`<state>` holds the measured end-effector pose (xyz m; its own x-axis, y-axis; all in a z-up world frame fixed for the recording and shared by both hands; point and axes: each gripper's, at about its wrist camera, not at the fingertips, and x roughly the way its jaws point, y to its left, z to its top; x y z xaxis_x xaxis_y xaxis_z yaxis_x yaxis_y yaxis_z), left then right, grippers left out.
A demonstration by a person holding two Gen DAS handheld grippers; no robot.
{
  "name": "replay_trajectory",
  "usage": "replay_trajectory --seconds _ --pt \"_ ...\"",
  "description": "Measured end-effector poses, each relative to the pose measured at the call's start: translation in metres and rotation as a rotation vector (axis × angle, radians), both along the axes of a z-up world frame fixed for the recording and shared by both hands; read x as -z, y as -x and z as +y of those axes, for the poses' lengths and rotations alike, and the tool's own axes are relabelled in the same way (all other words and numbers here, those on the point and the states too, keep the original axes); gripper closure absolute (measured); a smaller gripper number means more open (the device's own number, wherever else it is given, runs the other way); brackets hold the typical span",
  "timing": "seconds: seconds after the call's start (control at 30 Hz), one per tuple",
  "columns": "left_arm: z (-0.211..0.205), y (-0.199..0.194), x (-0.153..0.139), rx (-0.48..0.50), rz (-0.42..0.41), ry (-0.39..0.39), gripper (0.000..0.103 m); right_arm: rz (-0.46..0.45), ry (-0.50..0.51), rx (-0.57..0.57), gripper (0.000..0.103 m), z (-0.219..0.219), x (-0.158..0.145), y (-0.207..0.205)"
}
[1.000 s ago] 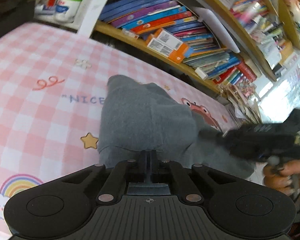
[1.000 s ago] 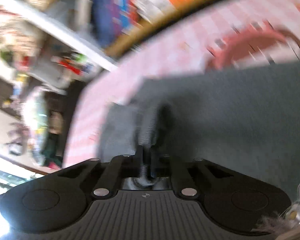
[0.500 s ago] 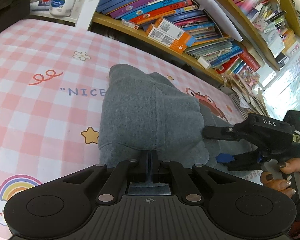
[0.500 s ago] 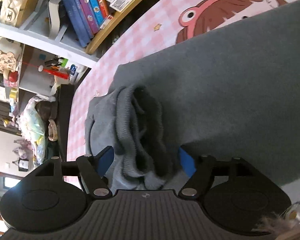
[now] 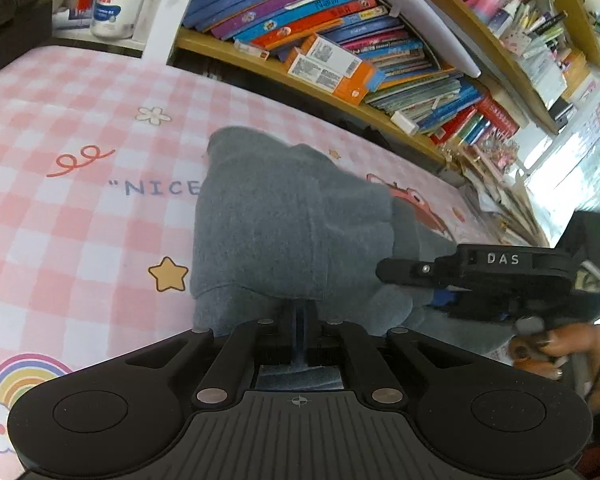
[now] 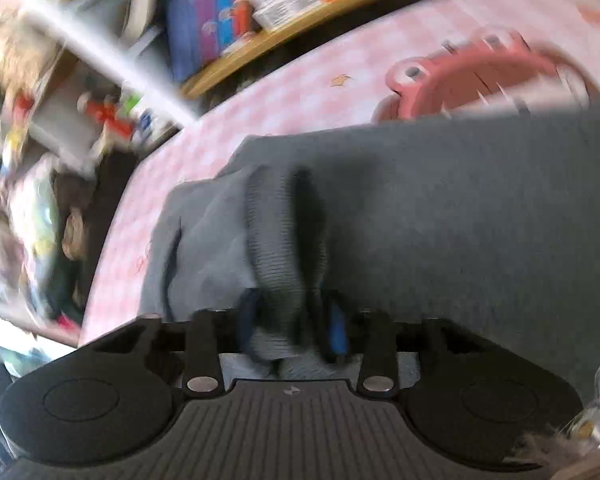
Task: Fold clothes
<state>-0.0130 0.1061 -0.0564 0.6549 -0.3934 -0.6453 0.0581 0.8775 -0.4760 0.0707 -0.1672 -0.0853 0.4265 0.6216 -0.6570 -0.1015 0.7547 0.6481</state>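
A grey knitted garment [image 5: 284, 232] lies folded over on the pink checked tablecloth [image 5: 60, 224]. My left gripper [image 5: 299, 312] is shut on the garment's near edge. In the right wrist view the garment [image 6: 460, 216] fills the middle, with its ribbed cuff [image 6: 284, 248] bunched between the fingers. My right gripper [image 6: 292, 328] has its blue pads close on both sides of the cuff and grips it; the view is blurred by motion. The right gripper also shows in the left wrist view [image 5: 440, 292], at the garment's right side.
A wooden bookshelf [image 5: 340, 92] packed with books runs along the table's far edge. A white jar with a green lid [image 5: 114, 8] stands at the far left. A red cartoon print [image 6: 480, 76] on the cloth lies beyond the garment.
My right gripper was open around the ribbed cuff half a second ago; its jaws have closed in on the cuff and it is moving. My left gripper stays shut on the garment.
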Motion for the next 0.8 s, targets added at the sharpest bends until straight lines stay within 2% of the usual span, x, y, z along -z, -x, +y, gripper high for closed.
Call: replay_trajectory --seconds 0.07,0.27,0.37,0.5,0.6,0.67,0.8 --pt "0.000 0.003 -0.003 0.001 -0.011 -0.005 0.099 0.002 -0.018 0.010 0.063 -0.004 -0.001 0.002" --pt "-0.004 0.013 -0.027 0.007 -0.113 -0.045 0.093 -0.054 0.009 0.042 0.062 -0.017 -0.022 0.019" --pt "-0.006 0.014 -0.036 0.010 -0.144 -0.056 0.092 -0.089 0.026 0.077 0.058 -0.032 -0.032 0.027" --pt "-0.012 0.016 -0.038 0.023 -0.150 -0.088 0.079 -0.110 0.087 0.118 0.054 -0.048 -0.040 0.039" --pt "-0.016 0.018 -0.038 0.031 -0.149 -0.103 0.078 -0.100 0.120 0.190 0.046 -0.070 -0.043 0.050" --pt "-0.017 0.019 -0.039 0.035 -0.151 -0.106 0.077 -0.075 0.144 0.278 0.045 -0.091 -0.042 0.057" --pt "-0.023 0.018 -0.039 0.054 -0.158 -0.124 0.061 -0.024 0.164 0.451 0.044 -0.131 -0.035 0.068"
